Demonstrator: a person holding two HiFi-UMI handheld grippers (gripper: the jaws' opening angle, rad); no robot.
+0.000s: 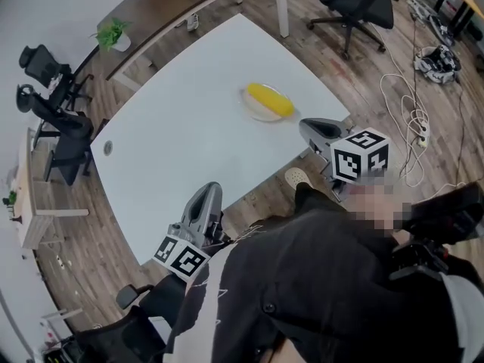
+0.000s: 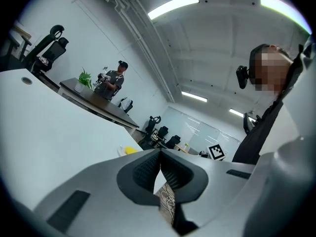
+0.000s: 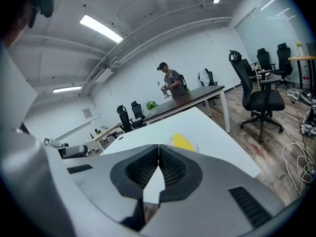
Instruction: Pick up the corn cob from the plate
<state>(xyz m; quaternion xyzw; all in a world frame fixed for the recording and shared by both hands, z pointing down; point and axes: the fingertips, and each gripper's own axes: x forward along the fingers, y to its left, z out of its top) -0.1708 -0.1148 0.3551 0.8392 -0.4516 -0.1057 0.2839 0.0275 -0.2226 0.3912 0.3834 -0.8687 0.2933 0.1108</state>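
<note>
A yellow corn cob (image 1: 269,99) lies on a small pale plate (image 1: 255,115) near the right edge of the white table (image 1: 189,127). My right gripper (image 1: 304,125) hovers just off that edge, close to the plate, with its jaws shut and nothing between them. In the right gripper view the corn cob (image 3: 183,142) and the plate (image 3: 170,140) show just beyond the shut right gripper (image 3: 158,147). My left gripper (image 1: 212,187) is at the table's near edge, far from the plate, shut and empty. In the left gripper view the corn cob (image 2: 130,150) is small and distant past the left gripper (image 2: 159,154).
A dark desk (image 1: 166,10) with a potted plant (image 1: 113,35) stands behind the table. Office chairs (image 1: 53,104) line the left side, another chair (image 1: 355,2) is at the back right. Cables (image 1: 412,119) trail over the wooden floor. A person (image 3: 170,82) stands at the dark desk.
</note>
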